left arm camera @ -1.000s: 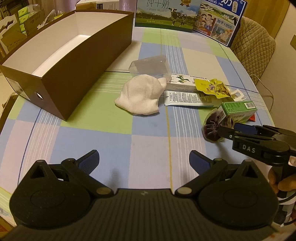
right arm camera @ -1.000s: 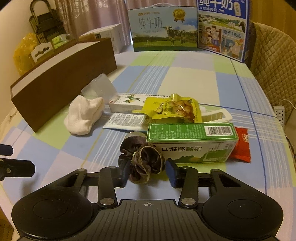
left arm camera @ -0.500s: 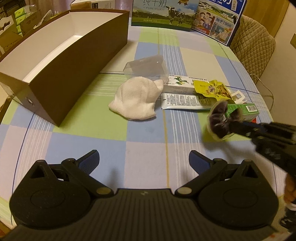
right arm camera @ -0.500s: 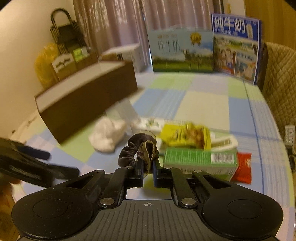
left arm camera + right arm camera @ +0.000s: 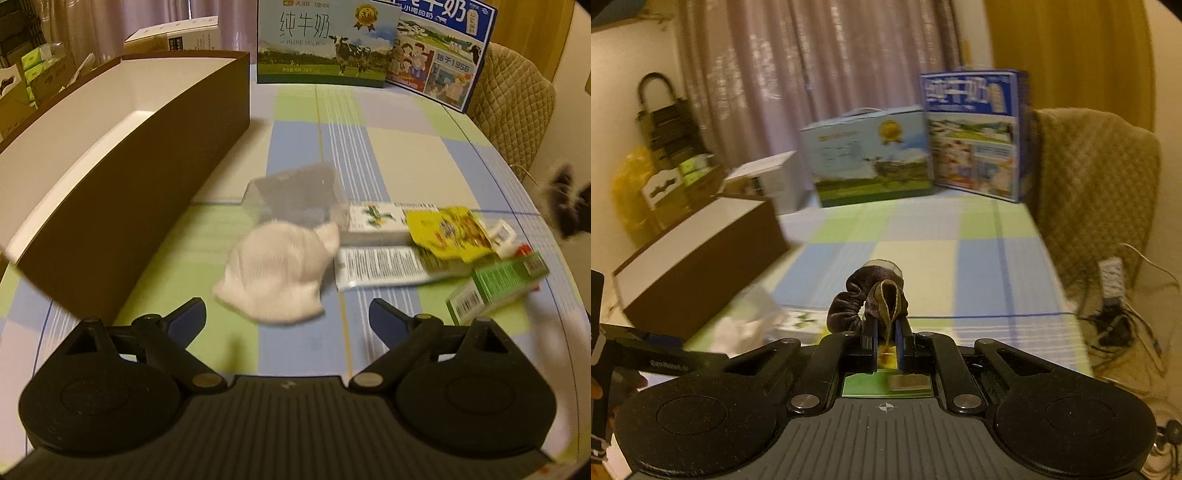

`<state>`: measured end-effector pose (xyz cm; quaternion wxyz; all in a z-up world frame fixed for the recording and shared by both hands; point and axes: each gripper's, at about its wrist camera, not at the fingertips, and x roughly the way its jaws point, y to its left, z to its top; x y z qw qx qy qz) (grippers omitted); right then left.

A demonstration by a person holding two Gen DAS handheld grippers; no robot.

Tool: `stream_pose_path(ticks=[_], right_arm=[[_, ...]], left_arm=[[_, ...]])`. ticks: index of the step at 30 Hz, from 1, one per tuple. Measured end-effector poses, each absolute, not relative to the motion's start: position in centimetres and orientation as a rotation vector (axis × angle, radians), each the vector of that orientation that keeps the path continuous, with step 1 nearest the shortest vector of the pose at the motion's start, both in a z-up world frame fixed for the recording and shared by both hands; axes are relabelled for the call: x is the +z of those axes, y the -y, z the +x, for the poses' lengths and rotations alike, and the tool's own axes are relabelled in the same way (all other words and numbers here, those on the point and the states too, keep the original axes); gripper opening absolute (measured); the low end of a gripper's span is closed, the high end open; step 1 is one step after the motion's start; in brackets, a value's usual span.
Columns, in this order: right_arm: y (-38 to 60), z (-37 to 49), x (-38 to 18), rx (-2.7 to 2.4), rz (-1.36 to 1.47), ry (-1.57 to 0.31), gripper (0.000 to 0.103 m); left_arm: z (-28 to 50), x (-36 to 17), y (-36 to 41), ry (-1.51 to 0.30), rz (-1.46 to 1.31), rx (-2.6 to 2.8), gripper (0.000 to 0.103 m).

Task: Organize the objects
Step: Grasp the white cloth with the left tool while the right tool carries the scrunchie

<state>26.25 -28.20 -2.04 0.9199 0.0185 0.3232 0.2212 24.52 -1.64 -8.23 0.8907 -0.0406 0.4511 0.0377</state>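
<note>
Right tongs clamped shut on dark brown velvet scrunchie, held up in the air above the checked-cloth counter. Left tongs spread wide, holding nothing, low over the counter, white knitted sock just ahead between the fingers. Long brown cardboard box with white inside sits left of the sock. Right of the sock: white flat carton, yellow snack pouch, green rectangular box, all blurred.
</note>
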Motion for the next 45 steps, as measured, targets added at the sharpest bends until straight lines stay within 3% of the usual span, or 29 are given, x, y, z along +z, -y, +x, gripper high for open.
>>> stream_pose_path(ticks=[13,16,18,20,24,36,45], right_arm=[[32.5,27.6,-3.6,0.367,0.047,-0.721,0.005],[32.9,28.0,-3.7,0.365,0.043,-0.724,0.005],[32.9,28.2,-3.8,0.370,0.042,-0.729,0.005],[32.7,28.2,-3.8,0.376,0.042,-0.730,0.005],[31.8,28.0,-3.5,0.402,0.044,-0.729,0.005],[25.1,24.9,-1.6,0.536,0.065,-0.730,0.005],[12.7,22.3,1.4,0.717,0.062,-0.693,0.005]], left_arm=[[29.6,-11.3,1.4,-0.884,-0.033,0.076,0.089],[29.6,-11.7,1.8,-0.885,-0.008,0.074,0.082],[29.4,-11.7,2.0,-0.878,0.002,0.068,0.064],[29.0,-11.6,1.8,-0.870,-0.025,0.054,0.052],[27.7,-10.9,2.0,-0.857,-0.016,0.047,0.037],[21.3,-3.7,-1.2,-0.827,-0.175,0.082,0.035],[19.7,2.3,-7.8,-0.751,-0.179,0.089,0.035]])
